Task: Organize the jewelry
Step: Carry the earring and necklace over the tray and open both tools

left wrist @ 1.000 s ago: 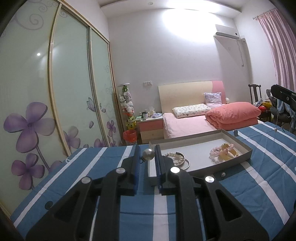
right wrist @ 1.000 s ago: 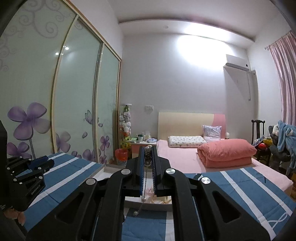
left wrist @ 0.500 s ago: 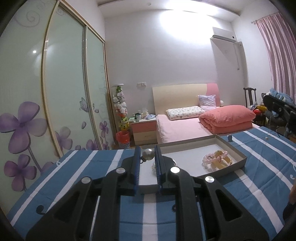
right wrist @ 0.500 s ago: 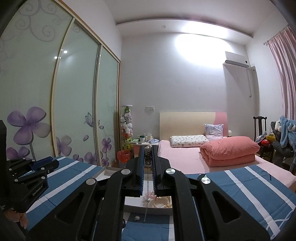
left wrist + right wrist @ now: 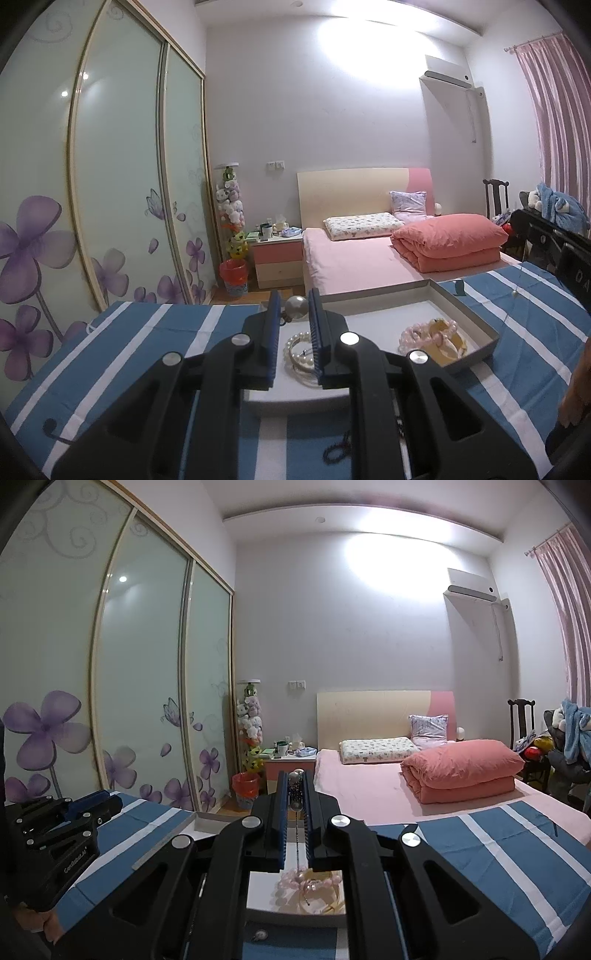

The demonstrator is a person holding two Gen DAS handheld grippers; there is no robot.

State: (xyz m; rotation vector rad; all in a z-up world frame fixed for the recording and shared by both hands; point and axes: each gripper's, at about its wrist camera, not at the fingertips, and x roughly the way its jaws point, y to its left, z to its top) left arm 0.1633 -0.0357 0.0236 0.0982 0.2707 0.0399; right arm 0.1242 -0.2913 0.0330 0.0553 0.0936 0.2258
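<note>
While our left gripper (image 5: 293, 306) pinches a silver bead (image 5: 296, 307) and our right gripper (image 5: 295, 786) a bead chain (image 5: 296, 794), the tray (image 5: 476, 325) has slid toward lower centre on the striped cloth (image 5: 147, 343), pink bed (image 5: 354, 258) behind.

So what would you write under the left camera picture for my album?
Left gripper pinching a silver bead above a pearl bracelet in the tray.

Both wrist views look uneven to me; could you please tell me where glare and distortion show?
Left wrist view: the ceiling light blows out the wall above the bed; fisheye bows the wardrobe doors. Right wrist view: the same glare on the wall, bowed wardrobe doors, dark corners.
</note>
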